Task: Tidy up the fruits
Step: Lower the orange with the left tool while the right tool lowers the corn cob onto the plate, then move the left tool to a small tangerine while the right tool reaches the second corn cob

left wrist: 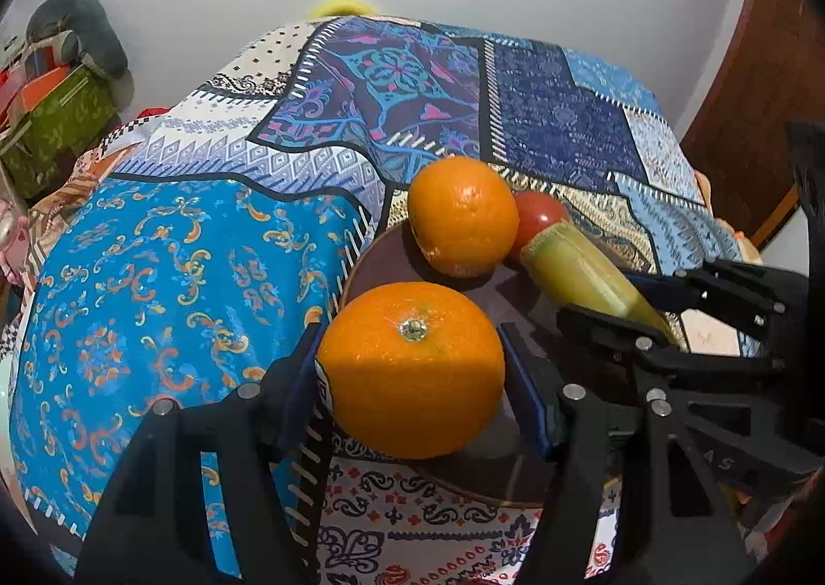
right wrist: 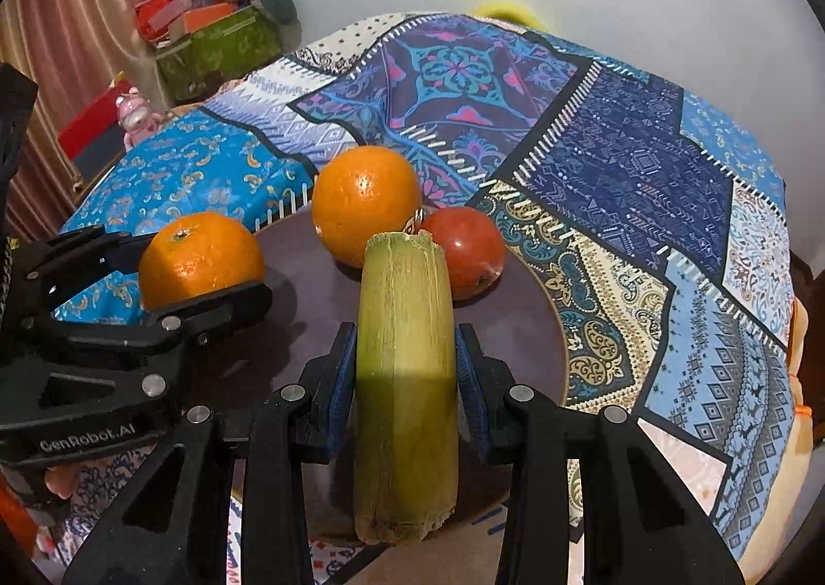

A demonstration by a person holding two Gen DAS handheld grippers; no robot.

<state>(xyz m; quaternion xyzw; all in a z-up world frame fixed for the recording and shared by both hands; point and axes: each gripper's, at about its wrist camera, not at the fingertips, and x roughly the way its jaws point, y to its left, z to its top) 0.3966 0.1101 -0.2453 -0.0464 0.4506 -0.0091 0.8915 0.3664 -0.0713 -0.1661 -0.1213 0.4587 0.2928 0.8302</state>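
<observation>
Left tool (left wrist: 412, 378), right tool (right wrist: 406, 378): black plastic linkages, silver pins, blue pads ("GenRobot.AI" lettering).

Bright, sharp; fisheye-warped edges, dark vignette corners.

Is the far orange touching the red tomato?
Cannot tell. In the right wrist view the far orange overlaps the tomato with no gap visible, but it may only sit in front.
</observation>
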